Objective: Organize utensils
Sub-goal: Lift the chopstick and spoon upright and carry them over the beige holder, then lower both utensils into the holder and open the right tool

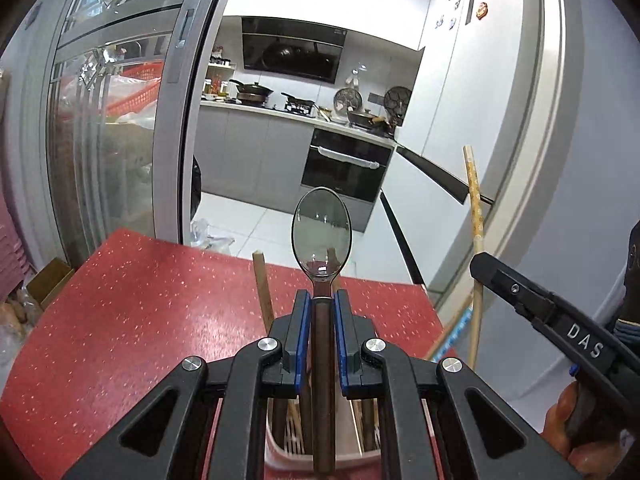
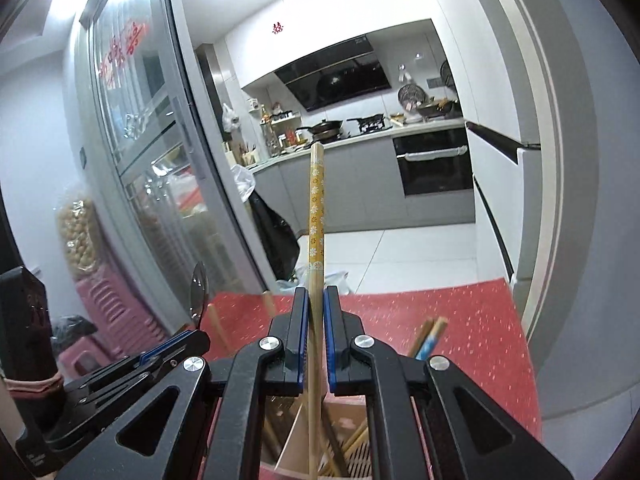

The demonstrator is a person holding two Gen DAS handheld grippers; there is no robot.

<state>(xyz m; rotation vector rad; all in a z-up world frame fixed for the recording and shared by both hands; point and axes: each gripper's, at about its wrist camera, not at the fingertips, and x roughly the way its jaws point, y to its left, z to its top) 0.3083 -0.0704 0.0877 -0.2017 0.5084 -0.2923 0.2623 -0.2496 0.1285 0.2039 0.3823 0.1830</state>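
Note:
My left gripper [image 1: 322, 300] is shut on a spoon [image 1: 322, 232] with a dark wooden handle and a metal bowl, held upright above a pink utensil holder [image 1: 288, 454]. My right gripper [image 2: 316, 300] is shut on a yellow flower-patterned chopstick [image 2: 316, 208], also upright over the holder [image 2: 296, 432], which has several wooden chopsticks in it. The spoon [image 2: 199, 292] and the left gripper [image 2: 172, 346] show at the left of the right wrist view. The right gripper [image 1: 532, 300] and its chopstick [image 1: 474, 208] show at the right of the left wrist view.
The holder stands on a red speckled table [image 1: 140, 320]. More chopsticks [image 2: 430, 336] stick up at the holder's right side. A glass sliding door [image 1: 120, 120] is at the left, a kitchen beyond, a white fridge [image 1: 460, 100] at the right.

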